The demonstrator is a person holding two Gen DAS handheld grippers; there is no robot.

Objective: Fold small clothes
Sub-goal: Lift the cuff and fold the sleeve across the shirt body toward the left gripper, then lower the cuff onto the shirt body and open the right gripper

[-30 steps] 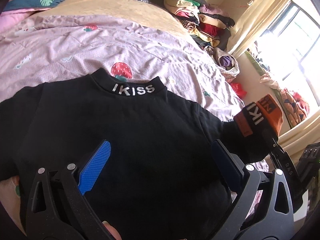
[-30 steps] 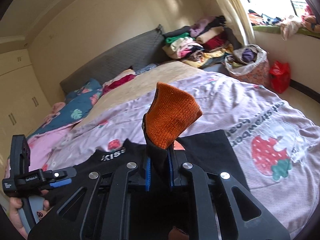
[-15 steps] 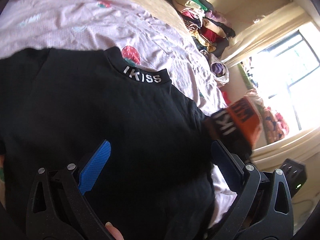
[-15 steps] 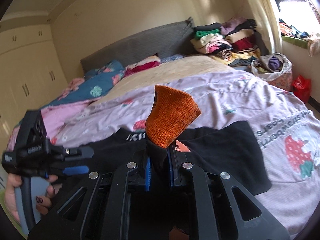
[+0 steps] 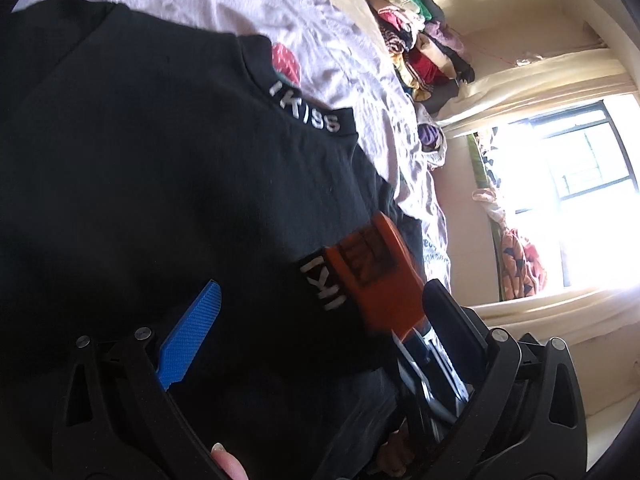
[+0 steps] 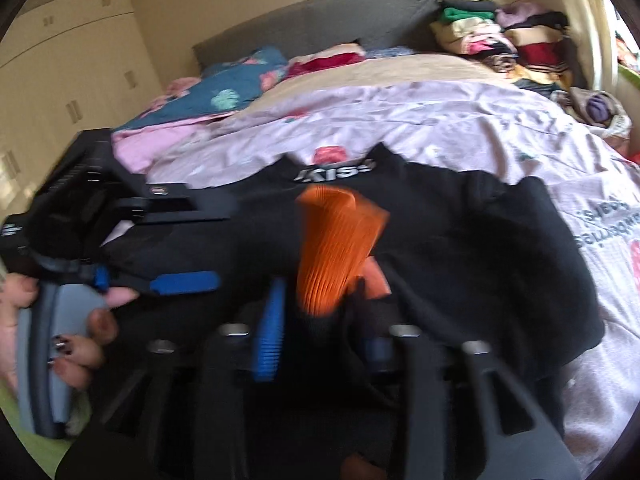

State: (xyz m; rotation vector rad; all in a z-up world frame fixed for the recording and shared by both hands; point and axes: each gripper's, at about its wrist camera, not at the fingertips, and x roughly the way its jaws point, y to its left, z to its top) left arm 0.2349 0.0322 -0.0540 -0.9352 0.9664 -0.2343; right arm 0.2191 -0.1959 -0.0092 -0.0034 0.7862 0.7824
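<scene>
Bedroom, pink strawberry-print bedsheet point(image 6: 460, 120), grey headboard point(image 6: 320, 24), stacked clothes pile point(image 6: 500, 44) by bright window point(image 5: 568, 184). Black sweater point(image 5: 160, 184) spread flat on sheet, collar lettering "IKISS" readable. Orange cuff point(image 6: 336, 248) with white "IKI" on black band, pulled over sweater body. Right gripper point(image 6: 324, 328) clenched on cuff, motion-blurred. Left gripper point(image 5: 320, 312) released, blue pads wide apart over sweater.
</scene>
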